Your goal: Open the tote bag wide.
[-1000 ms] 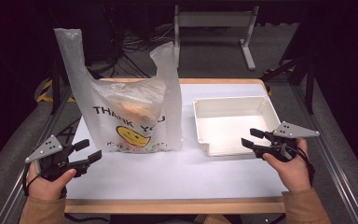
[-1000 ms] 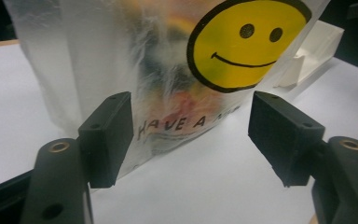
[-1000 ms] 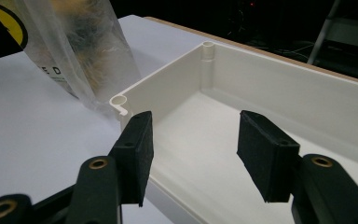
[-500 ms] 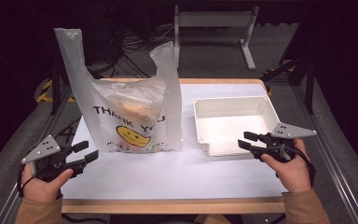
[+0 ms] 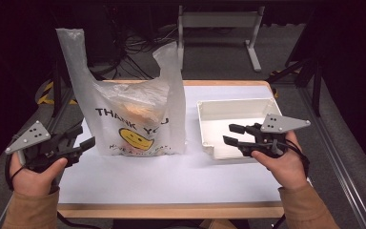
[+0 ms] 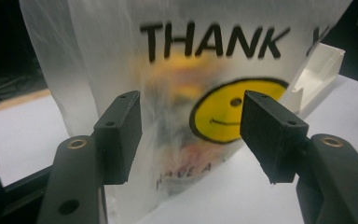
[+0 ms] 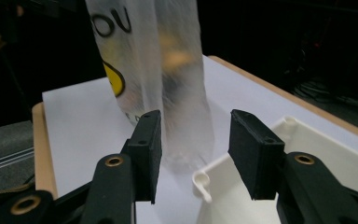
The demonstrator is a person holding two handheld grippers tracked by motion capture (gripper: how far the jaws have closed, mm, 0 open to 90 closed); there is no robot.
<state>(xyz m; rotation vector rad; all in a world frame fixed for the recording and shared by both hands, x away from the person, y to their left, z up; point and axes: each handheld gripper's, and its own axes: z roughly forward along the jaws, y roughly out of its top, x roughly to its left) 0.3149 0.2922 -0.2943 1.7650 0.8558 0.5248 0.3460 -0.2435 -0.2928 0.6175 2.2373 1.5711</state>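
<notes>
The plastic bag (image 5: 133,114) stands upright on the white tabletop (image 5: 171,176), left of centre, with its two handles raised and orange-toned contents dimly visible through the film. The white tray (image 5: 238,119) sits just beside it to the right. The left claw (image 5: 83,145) points at the bag's lower left side, jaws spread and just opened further, nothing between them. The right claw (image 5: 232,134) hovers over the tray's near edge, jaws spread and holding nothing, having opened slightly. Risk: the film is thin and slack, so a pinch low on the bag may catch only one layer, slip, or tip the bag over. A claw approaching the handles unevenly may collapse the opening.
</notes>
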